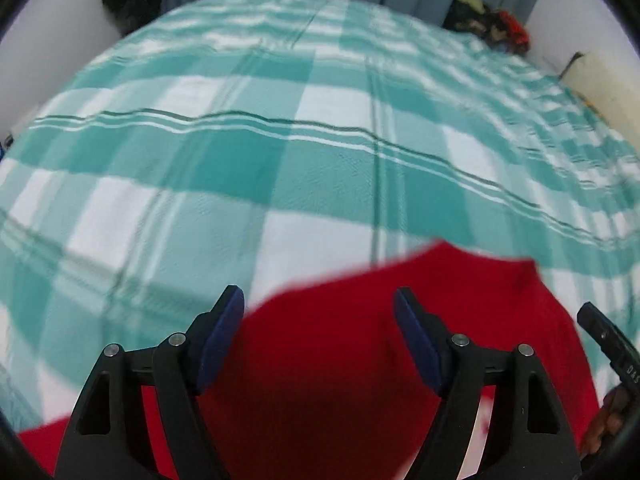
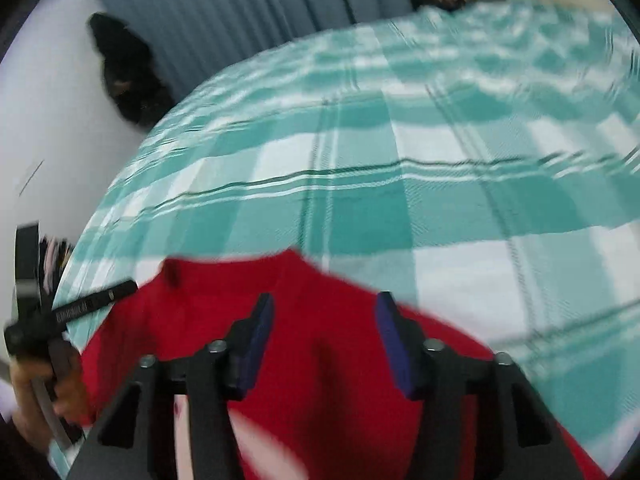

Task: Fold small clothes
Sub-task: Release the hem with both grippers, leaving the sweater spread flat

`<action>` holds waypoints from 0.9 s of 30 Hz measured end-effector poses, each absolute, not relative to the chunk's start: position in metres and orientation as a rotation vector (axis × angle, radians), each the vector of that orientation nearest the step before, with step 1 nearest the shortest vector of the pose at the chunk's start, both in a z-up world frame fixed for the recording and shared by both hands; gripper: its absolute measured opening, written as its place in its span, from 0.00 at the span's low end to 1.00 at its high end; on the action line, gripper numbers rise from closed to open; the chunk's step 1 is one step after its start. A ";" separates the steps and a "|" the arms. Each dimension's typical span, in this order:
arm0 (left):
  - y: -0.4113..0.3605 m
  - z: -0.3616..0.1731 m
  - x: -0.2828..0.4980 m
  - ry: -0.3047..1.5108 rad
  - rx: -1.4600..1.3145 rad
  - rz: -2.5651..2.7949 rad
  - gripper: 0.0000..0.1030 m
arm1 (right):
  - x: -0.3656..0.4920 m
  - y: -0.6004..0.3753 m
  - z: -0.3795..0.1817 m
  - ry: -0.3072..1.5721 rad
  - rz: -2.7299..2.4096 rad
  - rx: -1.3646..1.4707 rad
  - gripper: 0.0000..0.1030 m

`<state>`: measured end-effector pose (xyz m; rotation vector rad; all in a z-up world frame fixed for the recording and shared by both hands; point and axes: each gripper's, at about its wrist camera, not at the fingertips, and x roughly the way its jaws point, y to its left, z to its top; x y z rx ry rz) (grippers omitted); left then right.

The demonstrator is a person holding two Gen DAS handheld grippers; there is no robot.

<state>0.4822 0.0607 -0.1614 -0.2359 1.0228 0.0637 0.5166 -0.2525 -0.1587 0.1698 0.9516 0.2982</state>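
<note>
Early in the fold, by the look of it: one red garment (image 1: 360, 340) lying on the bed (image 1: 240, 160), near edge, mostly spread, no neat crease to be seen, though blur hides detail. Left tongs (image 1: 319, 340) apart, poised over the red cloth, gripping nothing. Right tongs (image 2: 325, 344) likewise apart above the same cloth, empty. Still to do, likely: pinching an edge and bringing it across. Count: one garment, two pairs of tongs, one checked bedspread, a heap of clothes (image 1: 488, 20) at the far corner.
</note>
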 end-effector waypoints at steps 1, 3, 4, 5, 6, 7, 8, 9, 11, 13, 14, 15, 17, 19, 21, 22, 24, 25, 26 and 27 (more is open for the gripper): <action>0.060 -0.154 0.464 1.016 -0.230 0.046 0.80 | 0.502 -0.254 -0.152 0.939 0.313 0.152 0.60; 0.053 -0.141 0.409 1.004 -0.195 0.011 0.84 | 0.450 -0.251 -0.137 0.919 0.369 0.088 0.63; 0.049 -0.137 0.389 1.002 -0.176 0.004 0.85 | 0.429 -0.251 -0.134 0.917 0.387 0.067 0.63; 0.042 -0.136 0.358 0.999 -0.154 -0.011 0.86 | 0.400 -0.250 -0.131 0.915 0.410 0.041 0.63; 0.036 -0.136 0.334 1.004 -0.139 -0.021 0.87 | 0.368 -0.248 -0.130 0.916 0.432 0.017 0.63; 0.029 -0.138 0.304 1.009 -0.125 -0.027 0.87 | 0.346 -0.248 -0.132 0.917 0.444 0.002 0.63; 0.021 -0.143 0.271 1.015 -0.110 -0.024 0.87 | 0.315 -0.247 -0.135 0.918 0.454 -0.019 0.63; 0.014 -0.148 0.252 1.023 -0.099 -0.019 0.88 | 0.283 -0.244 -0.139 0.921 0.458 -0.043 0.63; 0.005 -0.162 0.209 1.041 -0.080 -0.006 0.88 | 0.233 -0.243 -0.149 0.929 0.449 -0.066 0.63; -0.002 -0.181 0.182 1.075 -0.053 0.021 0.88 | 0.184 -0.242 -0.166 0.960 0.426 -0.085 0.63; -0.004 -0.188 0.169 1.076 -0.041 0.037 0.88 | 0.167 -0.242 -0.173 0.972 0.415 -0.101 0.63; -0.005 -0.189 0.161 1.056 -0.037 0.047 0.91 | 0.149 -0.242 -0.184 0.995 0.395 -0.121 0.63; -0.005 -0.188 0.146 1.037 -0.041 0.062 0.94 | 0.125 -0.246 -0.196 1.034 0.374 -0.116 0.66; -0.004 -0.186 0.144 1.044 -0.044 0.056 0.94 | 0.112 -0.249 -0.197 1.033 0.375 -0.113 0.68; -0.002 -0.186 0.140 1.046 -0.041 0.060 0.94 | 0.106 -0.250 -0.194 1.027 0.371 -0.129 0.68; 0.000 -0.184 0.138 1.049 -0.041 0.063 0.94 | 0.105 -0.251 -0.192 1.020 0.366 -0.127 0.68; 0.004 -0.181 0.128 1.046 -0.039 0.076 0.94 | 0.099 -0.256 -0.186 0.997 0.344 -0.117 0.68; 0.006 -0.180 0.123 1.044 -0.036 0.083 0.94 | 0.093 -0.259 -0.183 0.974 0.330 -0.109 0.68; 0.009 -0.179 0.116 1.041 -0.035 0.086 0.94 | 0.090 -0.261 -0.181 0.959 0.320 -0.104 0.68; 0.014 -0.176 0.110 1.034 -0.035 0.091 0.94 | 0.084 -0.263 -0.179 0.946 0.306 -0.097 0.68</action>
